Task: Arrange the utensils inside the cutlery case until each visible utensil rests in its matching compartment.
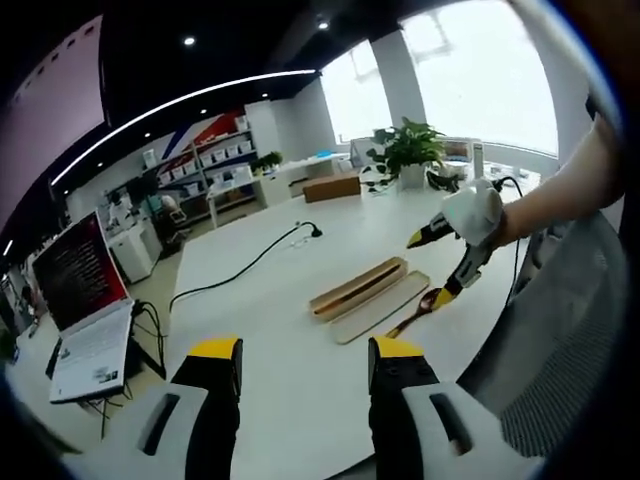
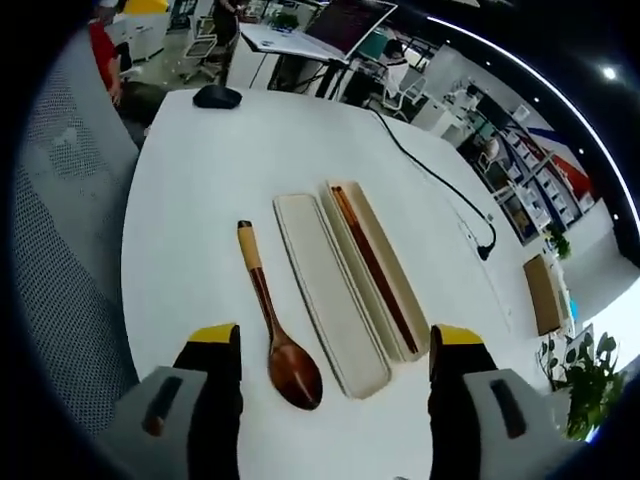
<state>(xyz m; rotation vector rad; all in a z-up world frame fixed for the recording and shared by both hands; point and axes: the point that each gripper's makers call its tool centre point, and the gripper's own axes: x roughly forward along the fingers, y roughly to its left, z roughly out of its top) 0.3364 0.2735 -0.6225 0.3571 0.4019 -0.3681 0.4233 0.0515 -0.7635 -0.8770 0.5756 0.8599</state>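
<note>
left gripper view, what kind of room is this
Most likely an open-plan office or lab showroom: a long white table, an open laptop on a stand, stocked shelves along the far wall, and a potted plant by large windows.

The cutlery case (image 2: 375, 265) lies open on the white surface (image 2: 200, 170), a long cream-coloured tray with a pair of dark brown chopsticks (image 2: 373, 265) resting lengthwise inside it. Its flat cream lid (image 2: 325, 290) lies right alongside, touching it along the long edge, with the same pair seen from farther off as case (image 1: 358, 287) and lid (image 1: 382, 307). A dark wooden spoon (image 2: 275, 325) with a lighter handle end lies flat on the surface just beside the lid, outside the case, roughly parallel to it, bowl facing up.
</note>
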